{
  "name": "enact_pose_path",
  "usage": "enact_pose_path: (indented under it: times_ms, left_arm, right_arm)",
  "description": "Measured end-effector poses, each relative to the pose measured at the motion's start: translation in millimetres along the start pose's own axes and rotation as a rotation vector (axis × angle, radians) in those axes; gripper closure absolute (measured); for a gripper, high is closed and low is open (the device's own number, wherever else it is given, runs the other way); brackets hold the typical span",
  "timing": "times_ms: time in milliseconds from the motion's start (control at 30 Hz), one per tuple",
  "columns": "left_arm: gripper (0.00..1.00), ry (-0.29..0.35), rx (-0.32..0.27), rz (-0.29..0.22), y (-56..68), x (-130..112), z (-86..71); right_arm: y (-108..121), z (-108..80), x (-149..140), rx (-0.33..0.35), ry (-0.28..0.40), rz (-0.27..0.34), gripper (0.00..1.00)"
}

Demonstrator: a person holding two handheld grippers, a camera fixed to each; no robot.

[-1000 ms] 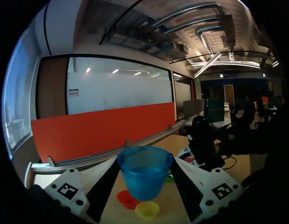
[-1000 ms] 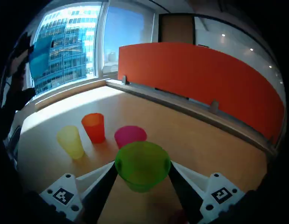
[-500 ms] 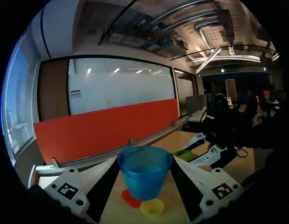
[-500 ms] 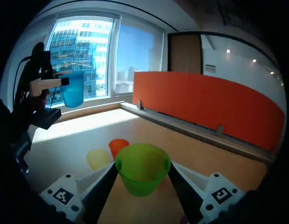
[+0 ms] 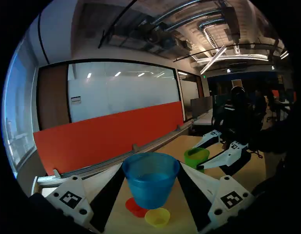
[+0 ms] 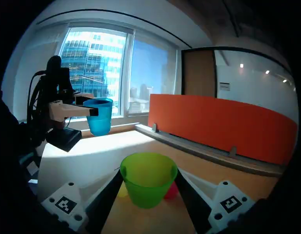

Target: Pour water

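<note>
Your left gripper [image 5: 150, 168] clamps a translucent blue plastic cup [image 5: 150, 191] (water [image 5: 150, 178] inside), upright. Your right gripper [image 6: 148, 173] grips a green plastic cup [image 6: 148, 189].

The blue cup [image 5: 151, 187] is see-through plastic with some water inside. It stands straight up in the air, pinched between the two fingers of the left gripper [image 5: 150, 168]. The green cup [image 6: 148, 183] is upright too, pinched by the right gripper [image 6: 148, 172]. It looks empty. The cups are apart.
</note>
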State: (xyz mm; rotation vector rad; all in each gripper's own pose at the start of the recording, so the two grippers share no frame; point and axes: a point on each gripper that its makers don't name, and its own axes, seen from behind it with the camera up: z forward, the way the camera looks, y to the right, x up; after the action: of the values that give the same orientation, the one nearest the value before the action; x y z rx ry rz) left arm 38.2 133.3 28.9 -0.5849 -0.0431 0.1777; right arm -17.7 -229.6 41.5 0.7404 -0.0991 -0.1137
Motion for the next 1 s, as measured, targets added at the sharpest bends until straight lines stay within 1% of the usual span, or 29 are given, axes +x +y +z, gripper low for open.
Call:
enact_pose_path:
  times_ms: [433,700,867,1000]
  left_arm:
    - [0.12,-0.007,-0.001,0.031,1.6,-5.3,0.8]
    - [0.12,-0.005,-0.008,0.035,4.6,-3.9,0.8]
    - [0.12,0.003,-0.016,0.054,7.3,-0.5,0.3]
    - [0.12,0.011,-0.015,0.078,7.7,3.2,-0.7]
  right_arm:
    - [-21.3,-3.9,18.0,0.02,0.047,-0.026,0.06]
    - [-24.5,-4.8,22.1,0.03,0.051,-0.03,0.06]
    - [-29.6,-6.1,24.1,0.047,0.052,-0.026,0.06]
    - [-34.1,-7.0,25.0,0.059,0.055,-0.021,0.06]
